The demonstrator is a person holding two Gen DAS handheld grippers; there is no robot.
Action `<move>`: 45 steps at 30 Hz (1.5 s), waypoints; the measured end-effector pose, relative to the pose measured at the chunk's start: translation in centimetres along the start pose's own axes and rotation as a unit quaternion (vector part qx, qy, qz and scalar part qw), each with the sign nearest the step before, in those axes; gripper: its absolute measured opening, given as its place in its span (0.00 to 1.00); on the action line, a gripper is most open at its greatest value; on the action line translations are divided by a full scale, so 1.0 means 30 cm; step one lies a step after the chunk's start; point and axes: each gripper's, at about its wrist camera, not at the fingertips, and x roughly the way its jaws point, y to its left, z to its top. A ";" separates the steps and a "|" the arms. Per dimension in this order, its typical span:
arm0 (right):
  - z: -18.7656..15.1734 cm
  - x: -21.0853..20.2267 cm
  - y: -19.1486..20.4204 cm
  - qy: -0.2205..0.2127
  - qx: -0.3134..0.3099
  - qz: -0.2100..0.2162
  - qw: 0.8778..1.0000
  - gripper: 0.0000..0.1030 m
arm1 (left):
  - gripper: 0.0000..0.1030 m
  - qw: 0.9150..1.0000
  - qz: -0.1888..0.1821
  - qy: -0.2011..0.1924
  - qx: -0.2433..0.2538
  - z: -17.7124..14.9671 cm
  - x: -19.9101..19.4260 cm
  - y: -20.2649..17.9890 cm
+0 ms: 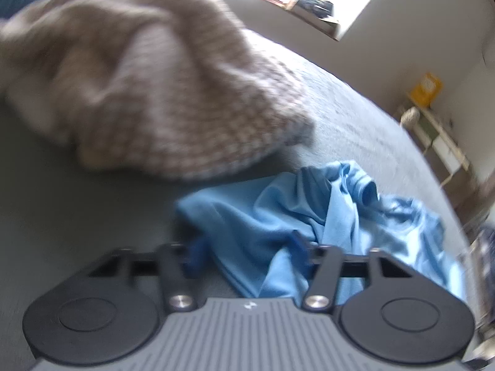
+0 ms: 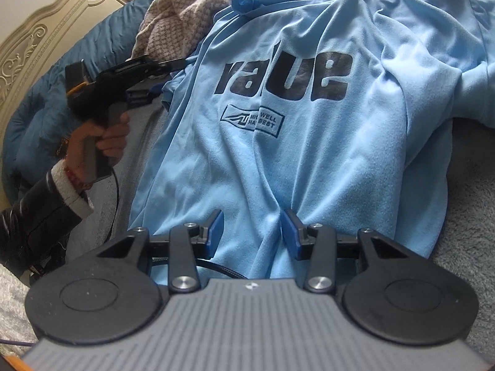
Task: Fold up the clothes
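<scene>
A light blue T-shirt (image 2: pixel 278 154) with dark lettering lies face up on the grey bed cover (image 2: pixel 470 247). In the right wrist view my right gripper (image 2: pixel 252 230) is at the near hem, its blue pads (image 2: pixel 290 235) pinching a bunched fold of the shirt. My left gripper (image 2: pixel 178 61), held by a person's hand (image 2: pixel 105 136), meets the shirt's left sleeve edge. In the blurred left wrist view a crumpled part of the shirt (image 1: pixel 309 216) runs between the fingers of the left gripper (image 1: pixel 247 247), which appear closed on it.
A beige knitted garment (image 1: pixel 139 77) lies heaped beyond the shirt, also at the top of the right wrist view (image 2: pixel 182 21). A dark blue duvet (image 2: pixel 46 108) and a carved headboard (image 2: pixel 31 46) lie to the left. A small shelf (image 1: pixel 439 136) stands past the bed's edge.
</scene>
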 end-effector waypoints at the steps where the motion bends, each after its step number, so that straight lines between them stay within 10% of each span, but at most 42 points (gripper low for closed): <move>1: -0.001 -0.001 -0.002 -0.001 0.002 0.001 1.000 0.40 | 0.20 1.000 0.005 -0.001 0.006 0.004 0.008 -0.013; 7: -0.004 -0.005 -0.004 -0.002 -0.003 0.003 1.000 0.40 | 0.05 0.995 0.052 -0.068 0.056 0.065 -0.080 -0.090; 12: -0.003 -0.005 -0.009 -0.002 -0.007 0.008 1.000 0.40 | 0.05 0.971 0.128 -0.149 0.140 0.184 -0.200 -0.121; 20: 0.011 0.002 -0.008 -0.002 -0.001 0.008 1.000 0.40 | 0.14 0.947 0.245 -0.084 0.190 0.200 -0.013 -0.013; 22: 0.013 0.002 -0.003 -0.003 -0.003 0.006 1.000 0.40 | 0.26 0.950 0.235 -0.092 0.183 0.196 -0.040 -0.015; 25: 0.016 0.004 0.002 -0.006 0.000 0.004 1.000 0.41 | 0.77 0.950 0.235 -0.109 0.173 0.200 -0.090 -0.035; 35: 0.015 0.010 0.045 -0.013 0.004 -0.011 1.000 0.53 | 0.80 0.967 0.219 -0.102 0.080 0.171 -0.355 0.027; 45: -0.060 -0.143 0.122 -0.055 -0.002 0.022 0.998 0.53 | 0.78 0.989 0.059 0.089 0.102 -0.157 -0.519 -0.017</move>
